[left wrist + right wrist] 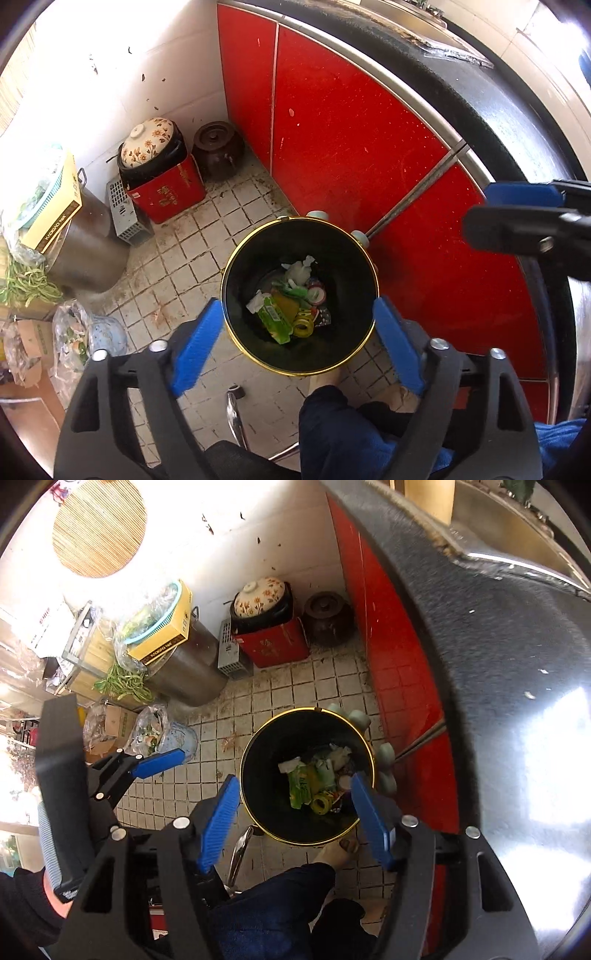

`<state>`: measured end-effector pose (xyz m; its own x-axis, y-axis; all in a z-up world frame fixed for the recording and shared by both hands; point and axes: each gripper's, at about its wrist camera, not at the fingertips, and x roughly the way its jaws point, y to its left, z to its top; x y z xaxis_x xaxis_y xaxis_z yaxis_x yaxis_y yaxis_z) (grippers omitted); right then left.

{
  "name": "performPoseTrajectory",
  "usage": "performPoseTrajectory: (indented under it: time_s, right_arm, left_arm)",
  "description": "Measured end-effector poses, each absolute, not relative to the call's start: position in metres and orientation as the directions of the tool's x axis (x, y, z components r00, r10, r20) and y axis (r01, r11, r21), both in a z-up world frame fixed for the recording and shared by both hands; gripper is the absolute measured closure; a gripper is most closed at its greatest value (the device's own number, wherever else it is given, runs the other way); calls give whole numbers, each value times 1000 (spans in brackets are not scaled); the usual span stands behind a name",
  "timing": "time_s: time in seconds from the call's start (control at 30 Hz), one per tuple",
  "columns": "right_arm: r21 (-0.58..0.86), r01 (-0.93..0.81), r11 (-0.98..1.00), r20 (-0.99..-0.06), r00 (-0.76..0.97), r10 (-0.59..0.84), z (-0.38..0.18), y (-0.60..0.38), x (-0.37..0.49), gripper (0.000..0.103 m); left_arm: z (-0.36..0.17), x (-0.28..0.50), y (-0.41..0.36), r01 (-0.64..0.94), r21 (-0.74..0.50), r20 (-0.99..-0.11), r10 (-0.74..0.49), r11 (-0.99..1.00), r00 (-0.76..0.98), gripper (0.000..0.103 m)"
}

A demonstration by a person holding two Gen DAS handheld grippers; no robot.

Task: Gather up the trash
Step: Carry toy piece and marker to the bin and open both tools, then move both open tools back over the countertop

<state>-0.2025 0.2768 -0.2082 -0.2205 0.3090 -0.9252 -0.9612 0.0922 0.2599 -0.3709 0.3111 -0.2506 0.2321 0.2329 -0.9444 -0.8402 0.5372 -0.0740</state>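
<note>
Trash (pixel 291 310), a green packet and a yellow tape roll among it, lies at the bottom of the black gold-rimmed bin (pixel 236 291) on the tiled floor (pixel 177 258), just beside the red cabinet doors (pixel 351 140). Left gripper (pixel 297 328) and right gripper (pixel 291 814) both hang above the bin, fingers spread apart and empty.

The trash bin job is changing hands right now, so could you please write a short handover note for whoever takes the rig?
Left gripper: open, nothing between the jaws, above the bin.
Right gripper: open, also empty, above the bin.
Trash bin: black with a gold rim, on the tiled floor by the red cabinet.
Done: green packet, yellow tape roll and white paper wad lie inside the bin.
Left: any further trash is out of view; look around before continuing.
</note>
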Motion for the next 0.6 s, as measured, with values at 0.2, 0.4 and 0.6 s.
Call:
performPoseTrajectory:
  time_s: [0.2,0.4,0.6]
  right_arm:
    - [230,-955,189,-901,-135,413,-159,233,-160,30]
    - [196,-885,423,-872,40,487,-116,142,-81,26]
    - [121,-711,693,-857,278,434,-90,17,-11,26]
  left_arm:
    - [-223,-351,297,-824,-38,-939,262,566,223,10]
    - [-193,-281,266,-711,-41,-925,243,702,293,9]
    - [-167,-177,201,-472,-70,-901,147,879,408,9]
